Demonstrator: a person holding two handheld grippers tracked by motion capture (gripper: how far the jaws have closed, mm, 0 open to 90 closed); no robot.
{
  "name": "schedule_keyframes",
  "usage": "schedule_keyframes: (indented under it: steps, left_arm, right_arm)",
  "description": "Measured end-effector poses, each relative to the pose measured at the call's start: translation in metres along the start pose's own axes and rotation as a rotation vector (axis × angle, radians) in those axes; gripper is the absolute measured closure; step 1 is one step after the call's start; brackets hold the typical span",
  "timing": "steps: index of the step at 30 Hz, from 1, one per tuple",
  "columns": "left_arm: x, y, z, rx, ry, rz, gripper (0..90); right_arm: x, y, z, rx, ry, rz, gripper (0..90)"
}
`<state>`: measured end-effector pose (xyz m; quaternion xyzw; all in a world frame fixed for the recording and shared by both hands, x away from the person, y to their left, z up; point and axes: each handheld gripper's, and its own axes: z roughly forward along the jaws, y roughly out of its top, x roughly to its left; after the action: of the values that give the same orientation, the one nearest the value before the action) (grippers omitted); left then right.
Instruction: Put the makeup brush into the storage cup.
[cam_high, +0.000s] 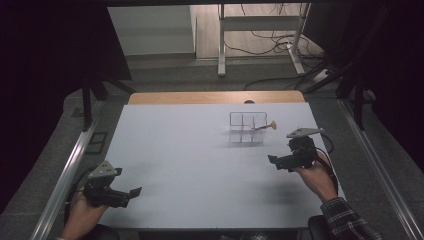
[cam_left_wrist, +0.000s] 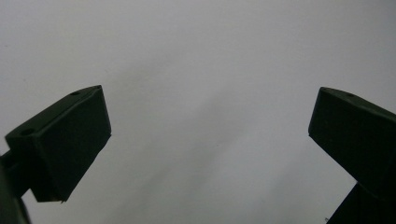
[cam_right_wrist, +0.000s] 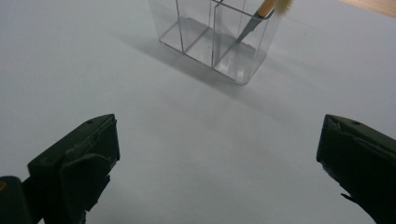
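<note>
We hold our right gripper (cam_high: 274, 163) wide open near the clear box (cam_right_wrist: 212, 39). If we bump it, the box and its brush (cam_right_wrist: 261, 13) could tip over.

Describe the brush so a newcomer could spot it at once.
Start at the white table and look to its far right part, where a clear divided organizer stands ahead of the right gripper. The brush leans in the organizer's right-hand compartment, its tan end sticking out over the rim. It is the one coloured item in the see-through box.
</note>
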<state>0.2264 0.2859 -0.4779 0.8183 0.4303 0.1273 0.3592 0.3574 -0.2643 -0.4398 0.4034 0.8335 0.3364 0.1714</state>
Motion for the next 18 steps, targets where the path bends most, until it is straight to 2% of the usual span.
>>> schedule_keyframes:
  steps: [18]
  left_arm:
    - [0.001, 0.0, 0.0, -0.001, 0.004, -0.003, 0.0]
  right_arm:
    - [0.004, -0.014, -0.012, 0.017, -0.002, -0.009, 0.0]
